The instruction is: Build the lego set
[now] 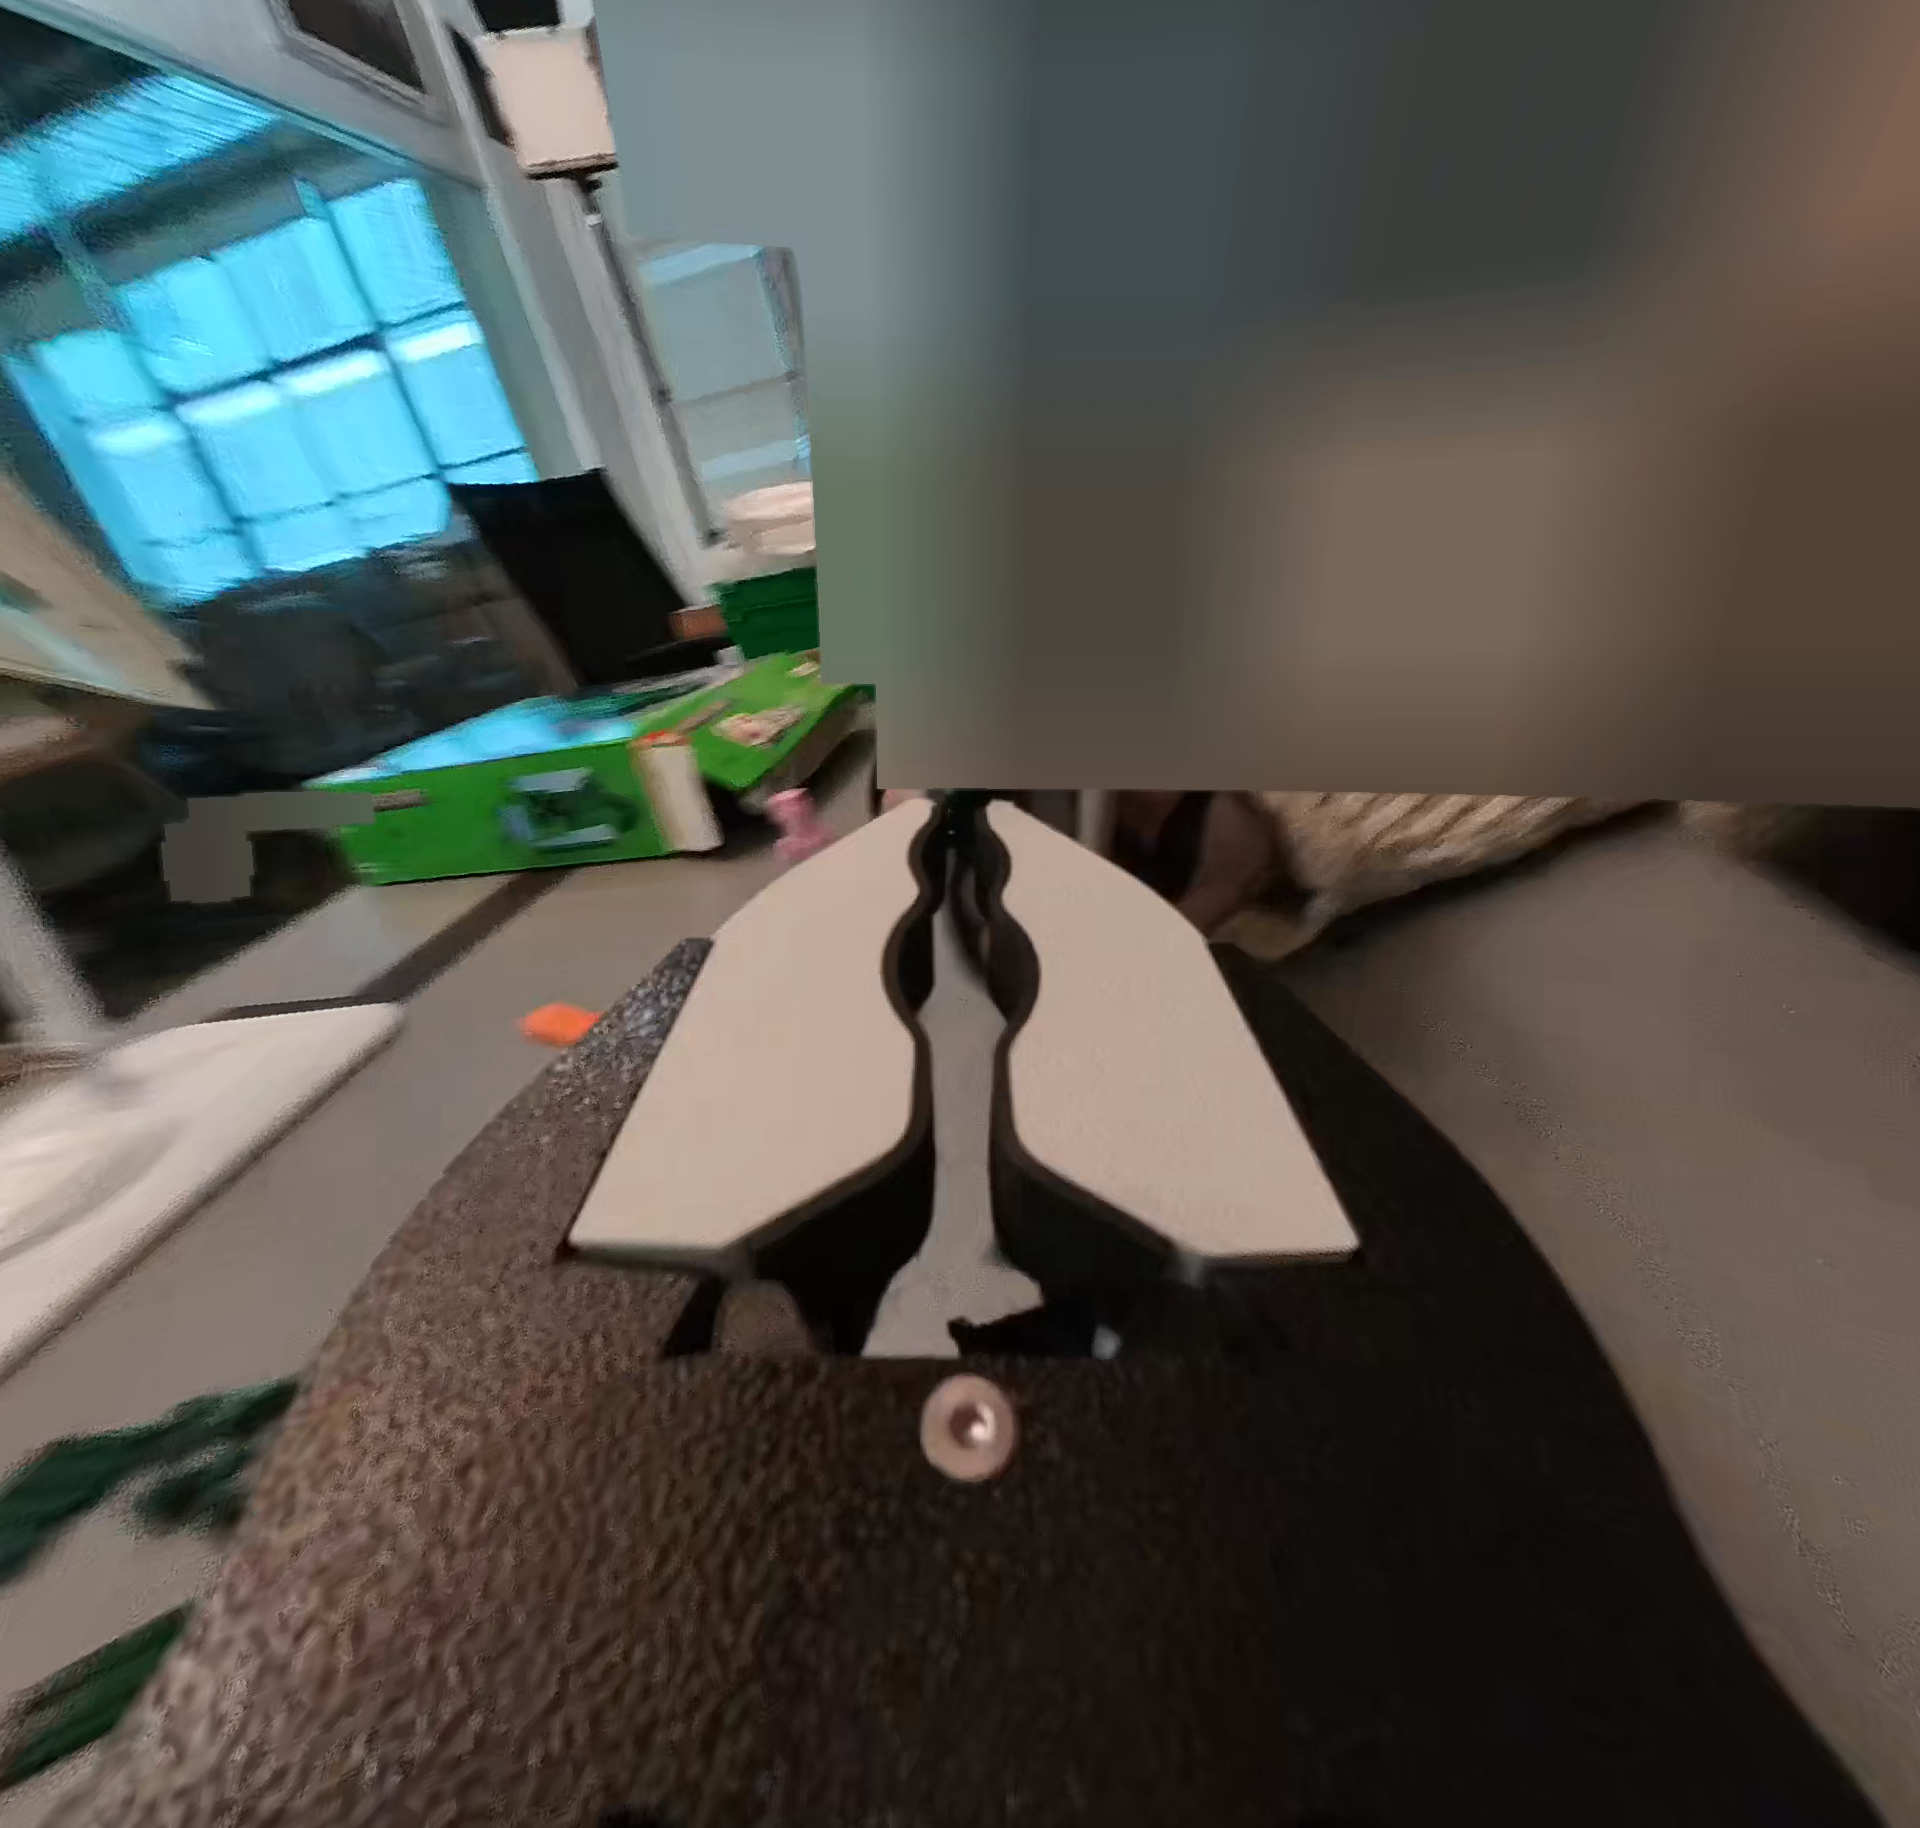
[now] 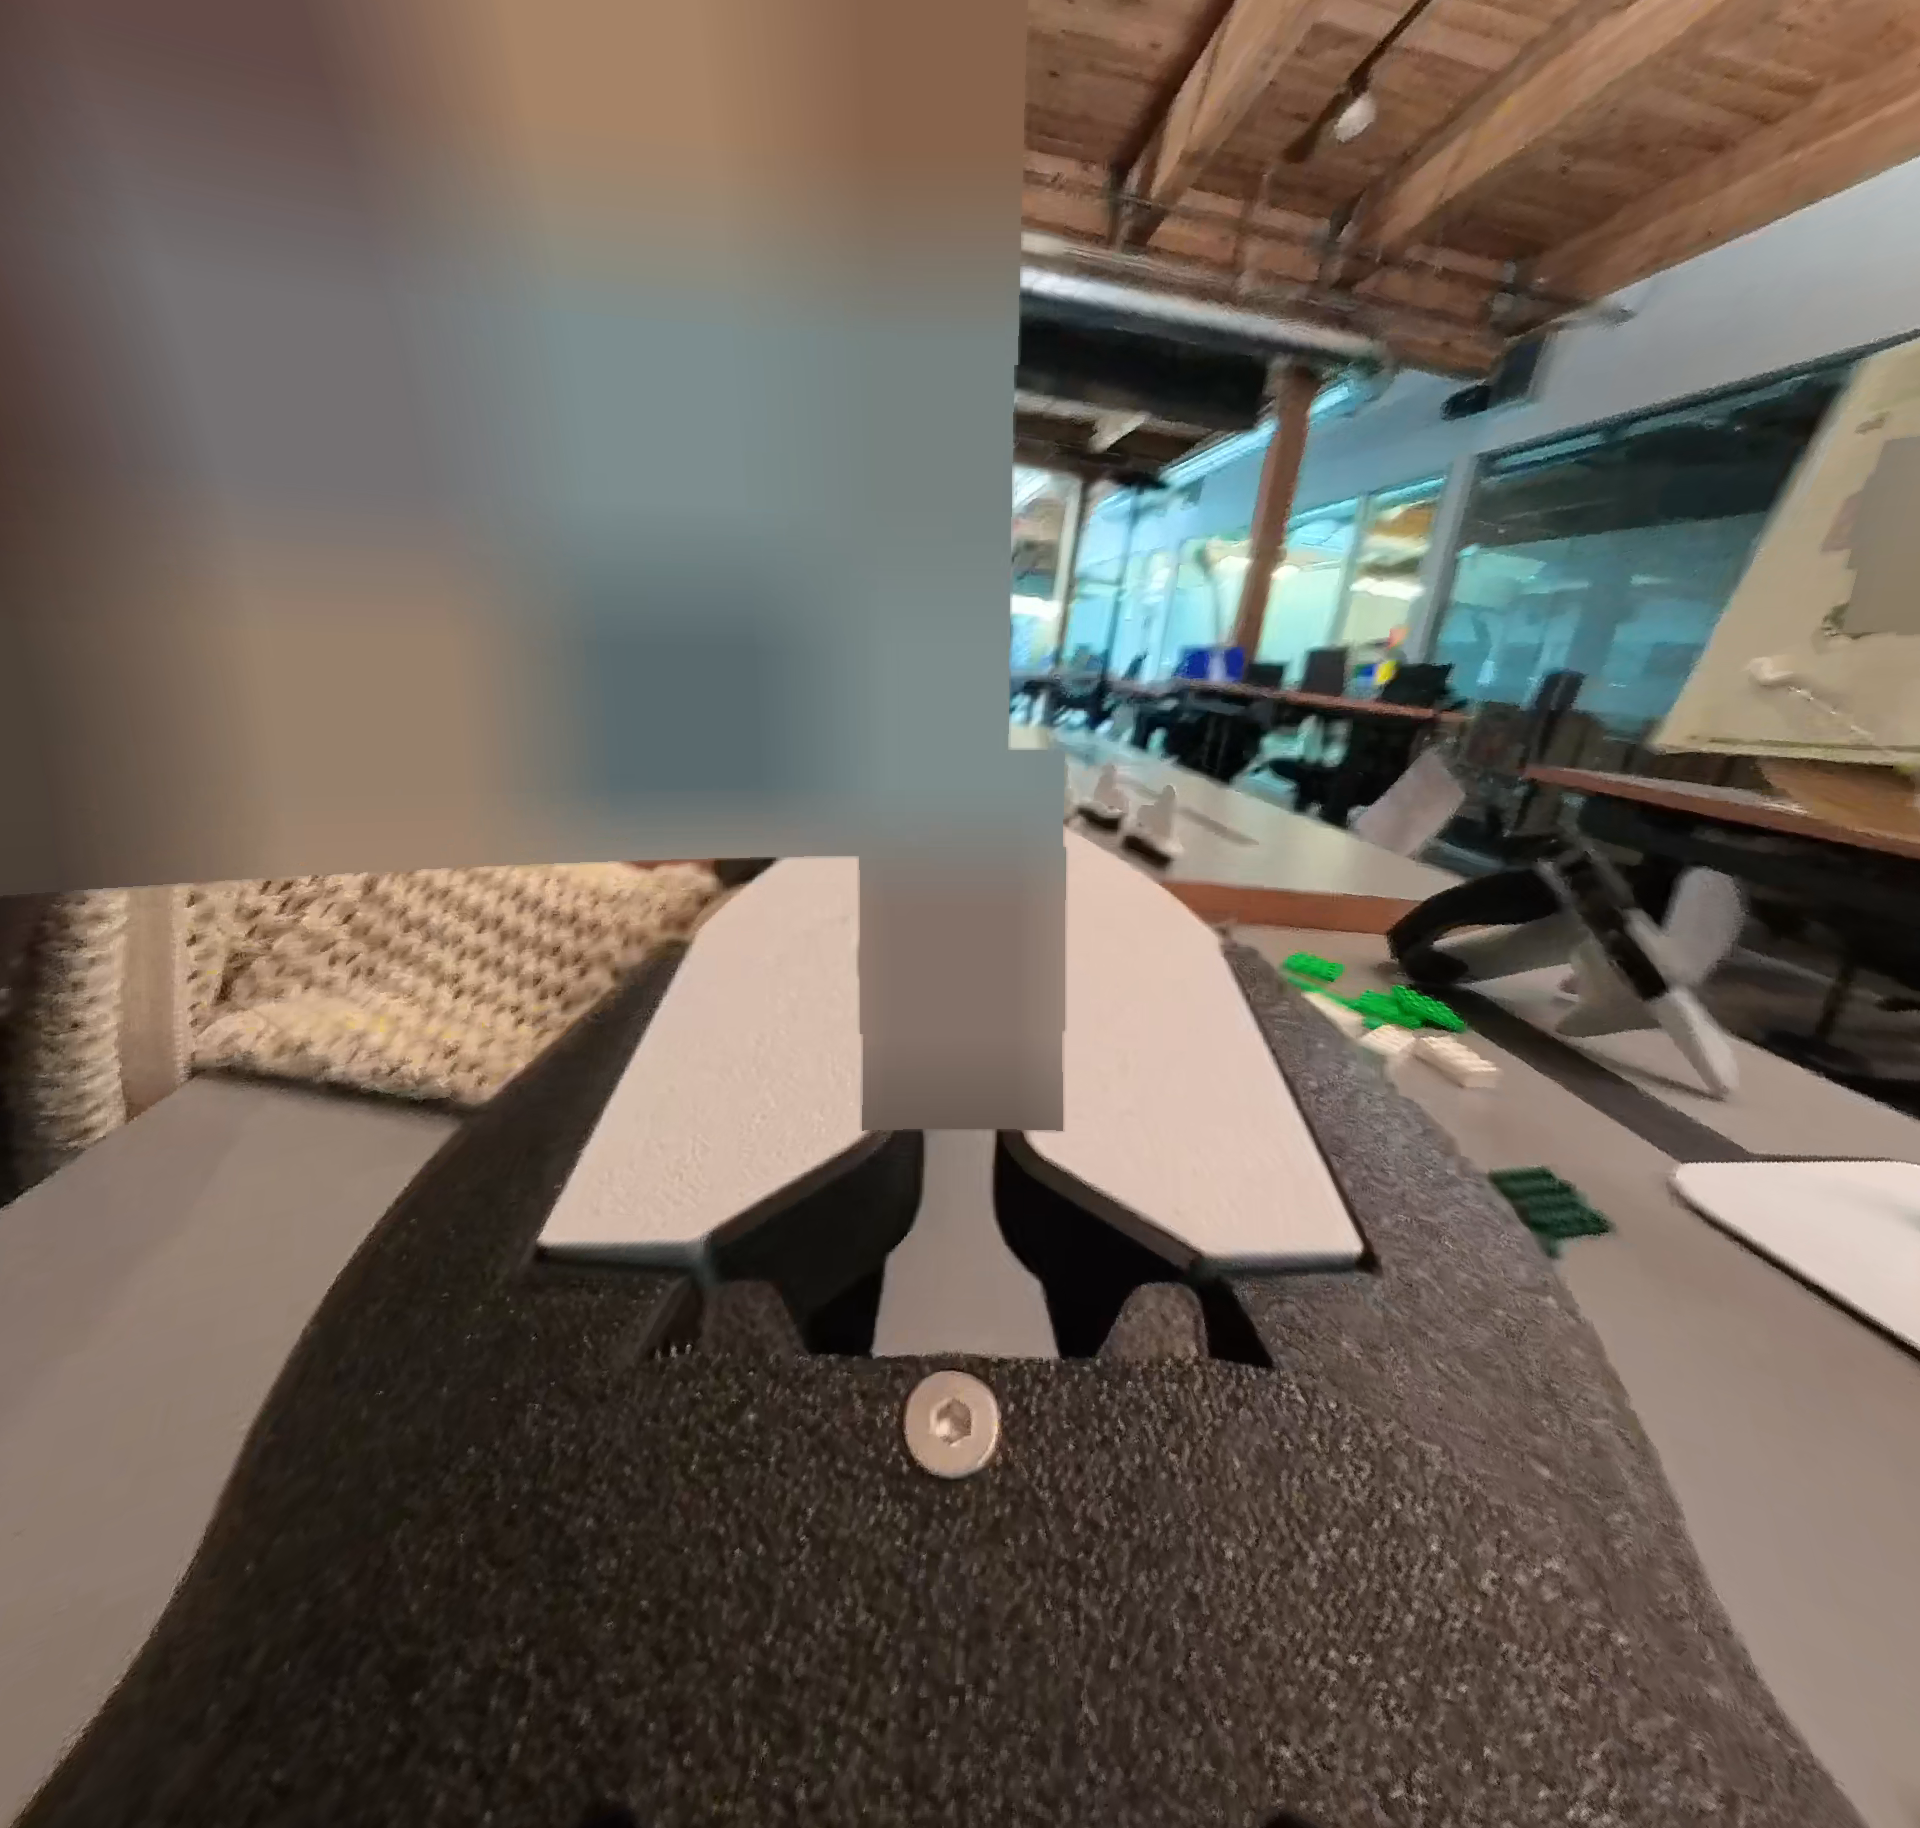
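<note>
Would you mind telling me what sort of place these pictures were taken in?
Probably an open-plan office or workshop: rows of desks with chairs and monitors by glass partitions, under an exposed timber ceiling. Loose bricks lie on the grey table.

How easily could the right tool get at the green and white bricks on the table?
Probably yes: the bricks lie loose on the grey table just right of the right tool, nothing between. It points elsewhere, so must swing right.

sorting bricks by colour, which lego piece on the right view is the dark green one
The dark green plate, lying alone beside the white tray; the bright green bricks and white bricks cluster farther back.
</note>
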{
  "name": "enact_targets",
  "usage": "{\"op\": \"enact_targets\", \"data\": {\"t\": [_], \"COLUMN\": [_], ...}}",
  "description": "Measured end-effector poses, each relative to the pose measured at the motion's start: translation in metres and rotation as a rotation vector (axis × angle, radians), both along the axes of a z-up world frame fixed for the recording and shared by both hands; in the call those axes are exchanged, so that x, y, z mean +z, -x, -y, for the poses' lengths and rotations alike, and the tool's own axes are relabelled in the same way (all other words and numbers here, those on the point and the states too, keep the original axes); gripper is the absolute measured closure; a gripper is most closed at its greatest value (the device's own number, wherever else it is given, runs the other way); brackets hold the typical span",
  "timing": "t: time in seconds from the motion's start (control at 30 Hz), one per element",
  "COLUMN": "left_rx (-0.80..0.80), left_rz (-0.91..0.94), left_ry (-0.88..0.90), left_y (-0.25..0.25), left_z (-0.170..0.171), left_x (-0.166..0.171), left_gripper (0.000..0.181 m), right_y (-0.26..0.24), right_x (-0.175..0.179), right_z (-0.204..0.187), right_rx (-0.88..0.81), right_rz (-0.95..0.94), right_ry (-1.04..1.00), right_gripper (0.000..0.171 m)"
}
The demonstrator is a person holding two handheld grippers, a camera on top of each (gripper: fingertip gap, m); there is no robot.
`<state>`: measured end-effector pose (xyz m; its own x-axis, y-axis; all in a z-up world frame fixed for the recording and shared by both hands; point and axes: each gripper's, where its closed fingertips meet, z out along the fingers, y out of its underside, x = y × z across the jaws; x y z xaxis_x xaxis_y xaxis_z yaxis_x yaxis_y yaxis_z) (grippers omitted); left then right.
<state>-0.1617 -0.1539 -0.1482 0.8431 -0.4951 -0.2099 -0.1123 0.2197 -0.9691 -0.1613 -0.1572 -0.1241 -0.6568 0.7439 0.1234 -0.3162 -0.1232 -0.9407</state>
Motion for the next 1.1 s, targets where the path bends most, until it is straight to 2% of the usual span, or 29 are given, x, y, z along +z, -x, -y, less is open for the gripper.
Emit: {"op": "enact_targets", "data": {"t": [0.07,0.13,0.2,0.27,0.37,0.47,0.63,1.1], "left_rx": [0.18,0.362,0.494,0.552,0.565,0.588,0.551,0.511], "left_rz": [-0.256,-0.577,-0.862,-1.003,-1.062,-1.14,-1.261,-1.396], "left_ry": [-0.027,-0.056,-0.073,-0.073,-0.069,-0.092,-0.119,-0.146], "left_y": [0.018,0.037,0.052,0.057,0.057,0.056,0.044,0.034], "left_z": [-0.002,-0.004,-0.005,-0.008,-0.011,-0.01,-0.011,-0.012], "left_x": [-0.009,-0.019,-0.032,-0.041,-0.045,-0.044,-0.052,-0.061], "left_gripper": [0.177,0.177,0.177,0.177,0.178,0.177,0.178,0.177], "right_y": [-0.004,-0.007,-0.01,-0.014,-0.021,-0.025,-0.029,-0.032], "right_x": [0.009,-0.001,-0.026,-0.051,-0.081,-0.106,-0.127,-0.142], "right_z": [-0.014,-0.024,-0.032,-0.038,-0.035,-0.024,-0.013,-0.008], "right_rx": [-0.036,-0.006,0.033,0.064,0.124,0.143,0.136,0.128], "right_rz": [-0.018,0.085,0.239,0.404,0.635,0.739,0.748,0.836], "right_ry": [0.041,-0.022,-0.154,-0.27,-0.367,-0.486,-0.655,-0.72], "right_gripper": [0.146,0.139,0.145,0.15,0.152,0.155,0.158,0.158]}}
